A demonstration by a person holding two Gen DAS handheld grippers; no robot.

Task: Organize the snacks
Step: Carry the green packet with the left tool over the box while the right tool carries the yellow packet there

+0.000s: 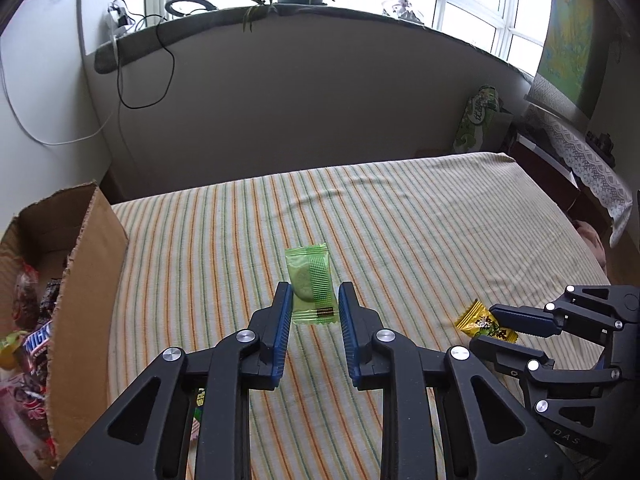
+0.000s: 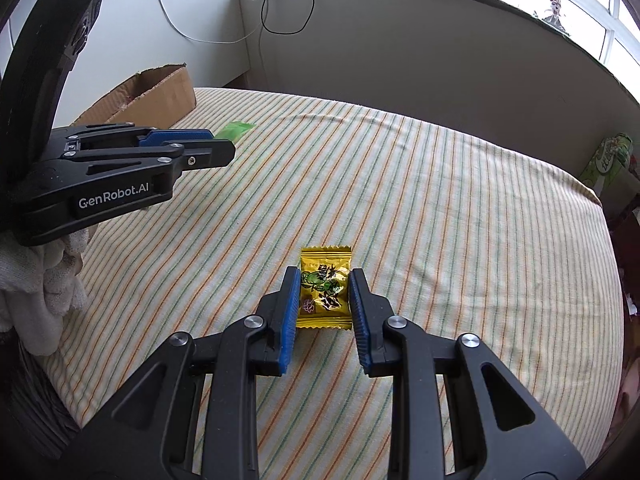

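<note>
Left gripper (image 1: 311, 294) sits low over the striped cloth (image 1: 400, 220) covering the surface, jaws spread, straddling the green packet (image 1: 310, 290). The blue pads look just beside the wrapper's long edges; can't tell whether they touch. Packet lies flat, its near end between the jaw tips and its far end poking out past them.

Right gripper (image 2: 325, 294) is in the same pose: jaws spread on either side of the yellow packet (image 2: 325, 288), which lies flat on the cloth. The pads are close to its side edges; contact unclear.

Cardboard box (image 1: 86, 280) stands at the left edge of the surface, top open, with several wrapped snacks (image 1: 30, 320) piled inside, including a Snickers bar (image 1: 38, 340). The green packet is right of the box, well apart from it; the yellow packet is further right again. In the right wrist view the left gripper (image 2: 226, 148) shows side-on in front of the box.
</note>
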